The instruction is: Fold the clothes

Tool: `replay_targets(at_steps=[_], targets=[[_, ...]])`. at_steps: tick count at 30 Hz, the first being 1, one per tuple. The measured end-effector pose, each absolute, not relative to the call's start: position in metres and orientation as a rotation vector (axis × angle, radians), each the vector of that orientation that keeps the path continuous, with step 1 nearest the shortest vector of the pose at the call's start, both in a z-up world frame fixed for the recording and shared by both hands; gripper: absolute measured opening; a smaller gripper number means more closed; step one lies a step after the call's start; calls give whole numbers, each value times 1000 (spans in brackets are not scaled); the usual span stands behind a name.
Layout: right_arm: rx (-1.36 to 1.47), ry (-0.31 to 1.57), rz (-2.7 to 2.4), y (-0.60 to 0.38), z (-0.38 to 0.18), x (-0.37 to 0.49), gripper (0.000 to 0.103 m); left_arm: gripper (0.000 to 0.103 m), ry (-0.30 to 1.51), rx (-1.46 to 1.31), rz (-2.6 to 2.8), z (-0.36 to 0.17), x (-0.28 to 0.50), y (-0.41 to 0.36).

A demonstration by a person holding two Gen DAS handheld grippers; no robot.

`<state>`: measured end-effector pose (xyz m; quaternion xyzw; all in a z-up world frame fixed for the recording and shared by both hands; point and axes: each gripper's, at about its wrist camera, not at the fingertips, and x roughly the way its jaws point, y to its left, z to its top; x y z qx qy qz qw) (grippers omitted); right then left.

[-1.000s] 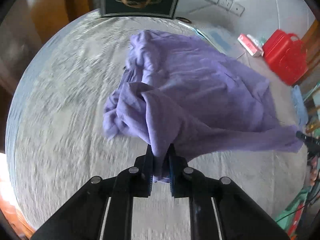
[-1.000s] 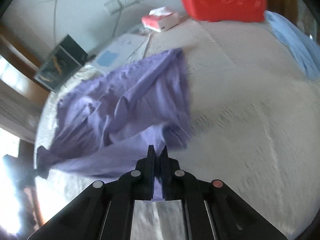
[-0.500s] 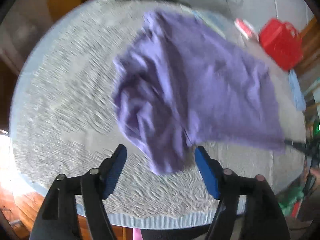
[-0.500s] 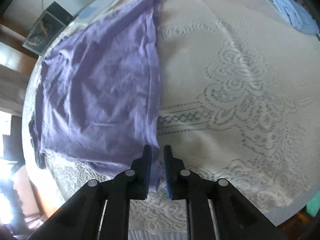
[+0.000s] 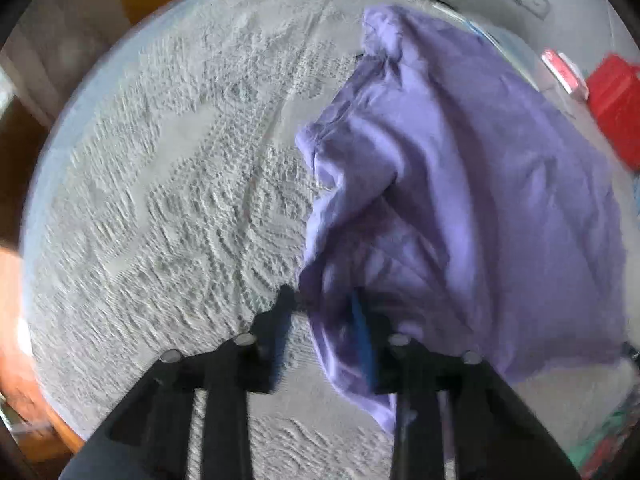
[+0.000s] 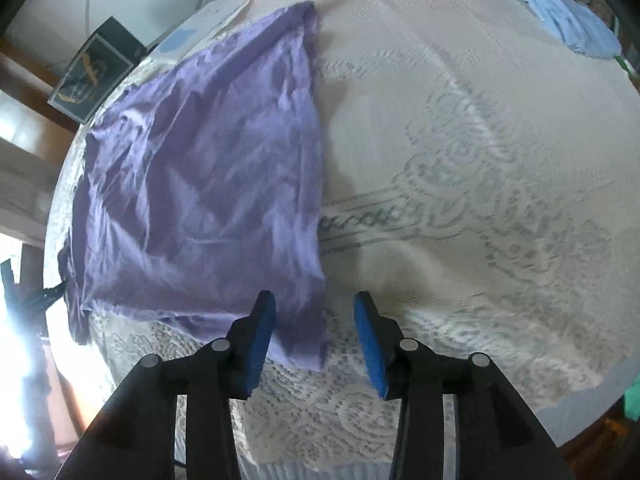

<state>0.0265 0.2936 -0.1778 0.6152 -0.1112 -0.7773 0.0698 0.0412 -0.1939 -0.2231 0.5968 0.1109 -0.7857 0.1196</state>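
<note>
In the left wrist view we see the left tongs [image 5: 324,312] standing apart over the near edge of the purple shirt [image 5: 460,184], cloth lying between them with no pad pressing it, and only here a red container [image 5: 616,112] at far right. In the right wrist view the right tongs [image 6: 314,340] are opening, the shirt's near corner lying loose between them on the lace-covered surface [image 6: 480,184]; only this view shows a blue garment [image 6: 560,12].
</note>
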Motion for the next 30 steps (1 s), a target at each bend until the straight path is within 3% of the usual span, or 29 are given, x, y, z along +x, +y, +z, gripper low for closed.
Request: replay_targets(at_steps=[1,2,3,6,11,12,13,15,18,20,21,23,24,25,26,27,28,30], targets=[[1856,-303,-2339,288,-181,27,35,10,305,1758,-2288,-225,41,-192],[1865,-269,-2339,283,-183,27,14,10,282,1774,-2259,-225,45,-193],[1894,-225,-2343,281,-184,28,3,10,254,1787,-2236,-225,51,-195],[1945,-217,-2335,286,-184,31,4,10,230,1838,-2222,-222,70,-201],[1899,-247,-2333,289,-174,36,9,12,350,1777,-2366,-189,79,-199],[1878,-257,-2342,288,-170,37,12,24,357,1763,-2393,-183,78,-196],[1856,-266,-2349,287,-167,38,17,48,348,1764,-2414,-181,76,-190],[1827,-270,-2350,283,-163,40,19,79,321,1774,-2451,-180,71,-179],[1804,-268,-2345,282,-159,44,21,80,301,1807,-2431,-188,68,-169],[1802,-259,-2341,279,-159,46,21,77,290,1854,-2389,-199,67,-167],[1803,-250,-2339,280,-160,48,21,67,284,1879,-2371,-203,67,-167],[1801,-241,-2336,278,-163,51,21,59,218,1895,-2358,-204,69,-163],[1800,-239,-2332,277,-164,51,21,50,215,1907,-2360,-202,69,-160],[1800,-236,-2329,276,-166,52,22,32,218,1921,-2363,-199,69,-158],[1799,-231,-2327,274,-167,52,29,23,231,1938,-2363,-197,69,-157],[1797,-216,-2330,273,-168,53,36,7,239,1956,-2358,-194,69,-154],[1800,-189,-2334,270,-170,53,49,5,224,1962,-2365,-189,69,-149],[1819,-129,-2319,263,-176,53,47,4,199,1962,-2398,-176,69,-142]])
